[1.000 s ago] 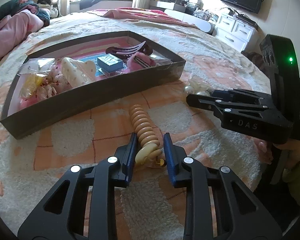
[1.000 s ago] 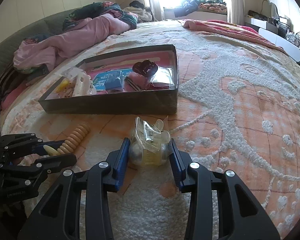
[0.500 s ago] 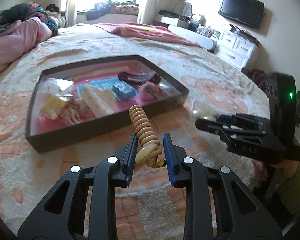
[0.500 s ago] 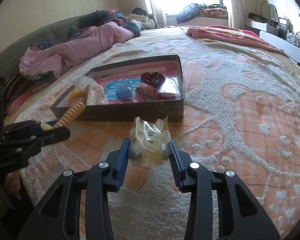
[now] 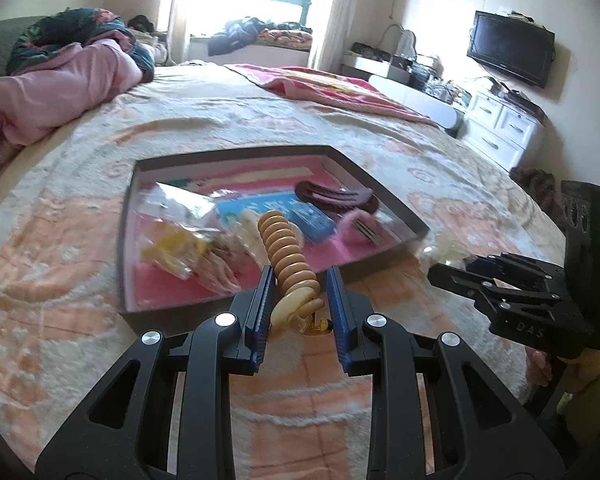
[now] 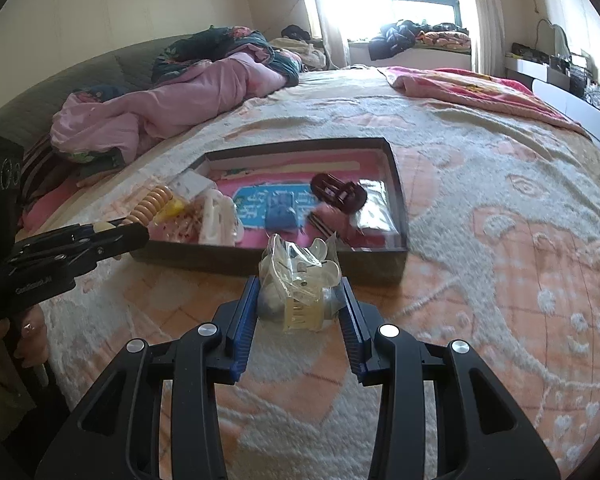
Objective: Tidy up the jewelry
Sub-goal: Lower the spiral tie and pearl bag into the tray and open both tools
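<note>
My left gripper is shut on a tan ribbed hair clip, held in the air just before the near wall of the dark box. The same clip and the left gripper show at the left of the right wrist view. Between the pads of my right gripper, shut on it, is a clear plastic bag of hair clips, lifted in front of the box. The box lies on the bed and holds a dark red claw clip, a blue packet, a white clip and several bagged pieces.
The patterned orange and cream bedspread spreads around the box. A pink quilt is heaped at the far left. A pink blanket lies beyond the box. White drawers and a wall television stand at the right. A hand grips the left tool.
Both grippers have risen off the bedspread with their loads. The left one carried the tan clip up and toward the box. The right one lifted the bag slightly.
</note>
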### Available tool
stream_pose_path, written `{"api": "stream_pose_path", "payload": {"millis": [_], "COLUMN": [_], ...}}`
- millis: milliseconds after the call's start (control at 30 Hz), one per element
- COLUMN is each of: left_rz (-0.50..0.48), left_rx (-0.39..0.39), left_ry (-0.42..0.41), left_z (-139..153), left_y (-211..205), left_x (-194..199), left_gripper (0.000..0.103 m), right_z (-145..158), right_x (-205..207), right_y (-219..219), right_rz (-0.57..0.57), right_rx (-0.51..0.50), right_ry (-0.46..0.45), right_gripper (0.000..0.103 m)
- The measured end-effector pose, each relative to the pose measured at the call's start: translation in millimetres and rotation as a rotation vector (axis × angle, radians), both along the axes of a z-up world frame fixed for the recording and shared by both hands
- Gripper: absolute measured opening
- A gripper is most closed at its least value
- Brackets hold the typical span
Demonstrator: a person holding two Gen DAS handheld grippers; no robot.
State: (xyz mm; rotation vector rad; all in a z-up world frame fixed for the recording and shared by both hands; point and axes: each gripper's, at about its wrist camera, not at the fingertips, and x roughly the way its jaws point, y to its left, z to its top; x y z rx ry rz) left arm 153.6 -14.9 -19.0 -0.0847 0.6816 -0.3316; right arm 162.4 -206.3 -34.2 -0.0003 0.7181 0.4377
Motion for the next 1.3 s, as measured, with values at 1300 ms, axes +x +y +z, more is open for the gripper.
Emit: {"api": "stream_pose_path", "payload": {"millis": [1300], "left_rz": [0.176], "left_rx": [0.036], "left_ry": [0.06], "left_z": [-29], "left_y": [47], "left_x": [77], "left_gripper": [0.02], "right_z": [-18], "right_x": [84], "right_y": [45], "right_rz": [-0.009], "right_rx": [-0.078], "right_ry": [0.024], "right_gripper": [0.037]}}
